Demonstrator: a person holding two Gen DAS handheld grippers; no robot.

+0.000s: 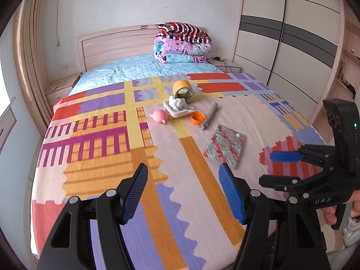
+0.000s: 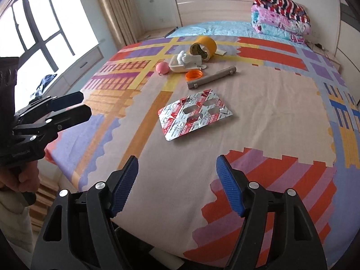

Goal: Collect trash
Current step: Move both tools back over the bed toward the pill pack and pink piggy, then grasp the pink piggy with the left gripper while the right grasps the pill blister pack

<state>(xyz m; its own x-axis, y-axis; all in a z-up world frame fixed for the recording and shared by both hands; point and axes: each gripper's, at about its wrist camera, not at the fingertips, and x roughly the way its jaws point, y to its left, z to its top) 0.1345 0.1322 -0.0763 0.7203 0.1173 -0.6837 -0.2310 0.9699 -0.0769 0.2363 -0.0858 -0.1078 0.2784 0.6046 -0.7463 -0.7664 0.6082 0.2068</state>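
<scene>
On the bed (image 2: 270,103), left to right: pink ball (image 2: 162,68), white tray (image 2: 180,65), tape roll (image 2: 203,48), orange cap (image 2: 194,75), grey tube (image 2: 211,77) — nearer, an empty blister pack (image 2: 194,115). Left gripper (image 1: 183,191) and right gripper (image 2: 177,184) hover, jaws wide apart — holding nothing.

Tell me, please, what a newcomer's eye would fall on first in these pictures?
Probably the bright patchwork bedspread, with a used silver-and-red blister pack lying alone near its middle. Beyond it sits a small cluster: a yellow tape roll, a white tray, a pink ball, an orange cap and a grey bar. Both grippers hover open at the near edge.
</scene>
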